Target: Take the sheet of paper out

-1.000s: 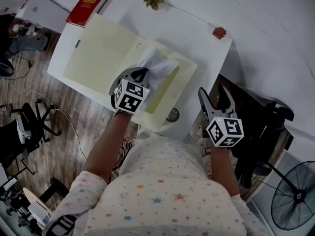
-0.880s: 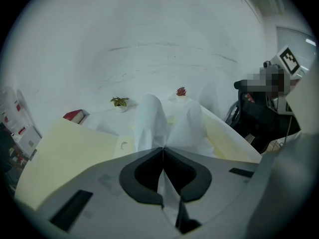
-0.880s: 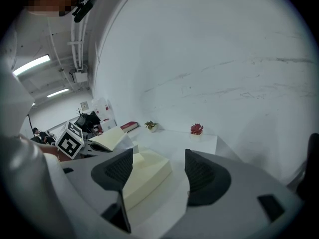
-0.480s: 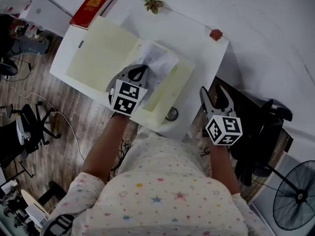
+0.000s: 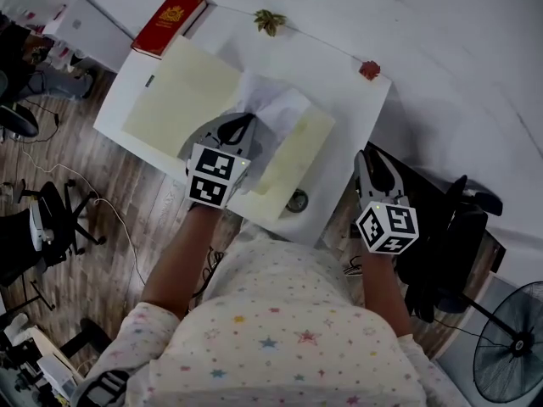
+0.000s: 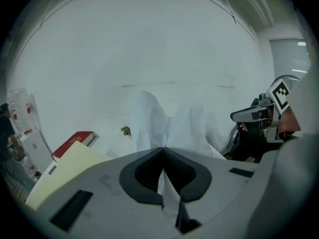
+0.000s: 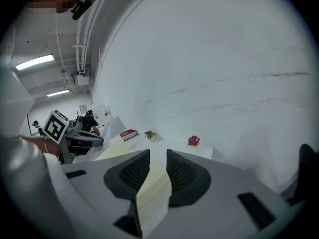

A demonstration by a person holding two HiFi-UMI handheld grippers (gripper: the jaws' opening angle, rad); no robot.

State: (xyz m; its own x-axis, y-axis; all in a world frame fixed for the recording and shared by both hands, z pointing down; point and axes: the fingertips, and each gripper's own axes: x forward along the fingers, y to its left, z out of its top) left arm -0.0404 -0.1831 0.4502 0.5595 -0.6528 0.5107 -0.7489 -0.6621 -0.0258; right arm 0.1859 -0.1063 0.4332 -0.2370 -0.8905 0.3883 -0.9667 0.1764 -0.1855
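Note:
A crumpled white sheet of paper [image 5: 276, 104] rises from the open pale-yellow folder [image 5: 182, 96] on the white table [image 5: 339, 83]. My left gripper [image 5: 242, 125] is shut on the sheet's near edge. In the left gripper view the paper [image 6: 169, 123] stands up above the closed left gripper [image 6: 163, 151], with the folder [image 6: 65, 168] to the left. My right gripper [image 5: 373, 164] hovers off the table's right edge. It is open by a narrow gap and holds nothing. In the right gripper view, the folder and table edge show through the right gripper [image 7: 158, 156].
A red book [image 5: 172, 24] lies at the table's far left corner. A dried leaf [image 5: 270, 19] and a red flower [image 5: 369, 69] sit along the far edge. A small round dark object [image 5: 297, 200] rests near the front edge. A black chair [image 5: 450, 219] and a fan [image 5: 509, 346] stand to the right.
The right gripper's jaws have drawn closer together. The left gripper keeps its hold on the paper and has barely moved relative to the table.

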